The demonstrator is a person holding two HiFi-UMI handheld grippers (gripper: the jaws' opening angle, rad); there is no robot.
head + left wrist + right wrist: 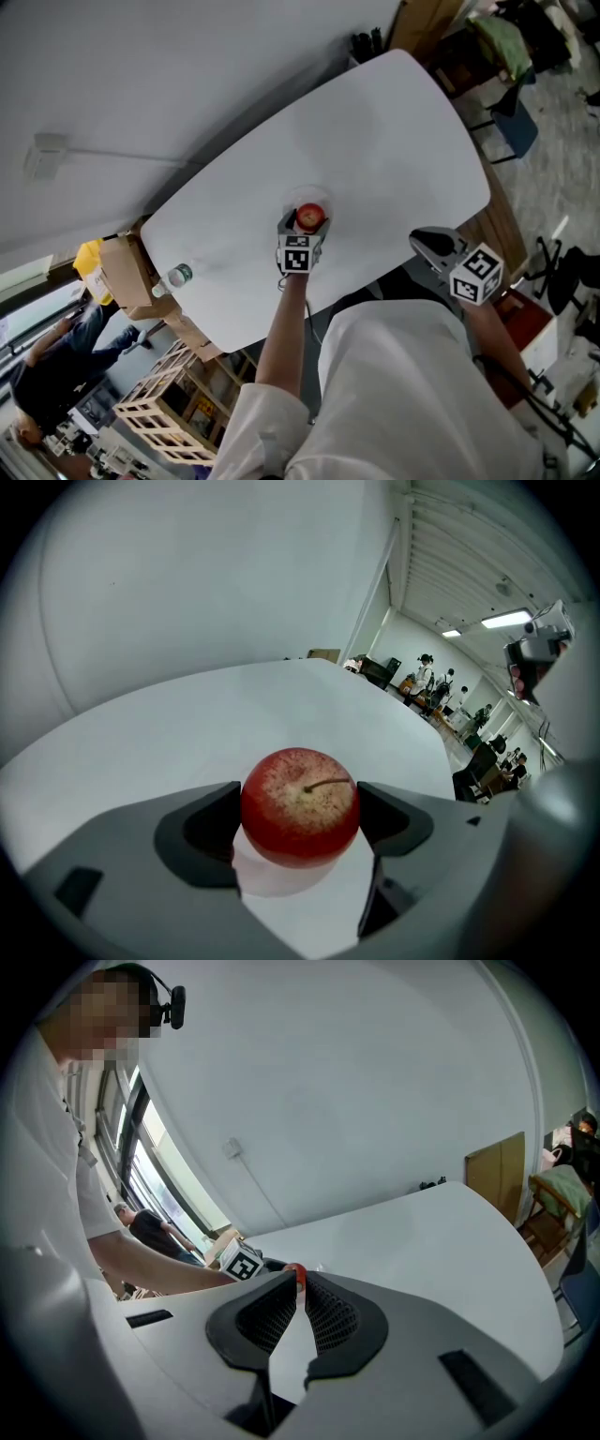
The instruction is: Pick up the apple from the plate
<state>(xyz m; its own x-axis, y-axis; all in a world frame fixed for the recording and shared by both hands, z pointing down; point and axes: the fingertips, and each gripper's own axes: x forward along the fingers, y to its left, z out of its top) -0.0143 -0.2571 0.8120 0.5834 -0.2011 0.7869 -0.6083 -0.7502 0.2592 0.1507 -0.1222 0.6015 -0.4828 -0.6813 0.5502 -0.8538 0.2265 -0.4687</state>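
Table: white table (394, 141), mostly bare.
Apple: the apple (300, 803) sits on the plate (274, 879), centre of the head view.
Left gripper: your left gripper (306, 222) has its pads touching both sides of the apple.
Right gripper: your right gripper (298, 1281) is closed on nothing, at lower right.
Risk: only the pad tips touch smooth, round skin, so a quick lift could let the apple slip and roll.

The apple (300, 806) is red, with a pale, speckled yellow patch around its short brown stem, which leans right. It sits upright on a thin, pale plate (274, 881) on the white bench (375, 159), the left hand-held gripper's (306, 225) jaws meeting its two sides.
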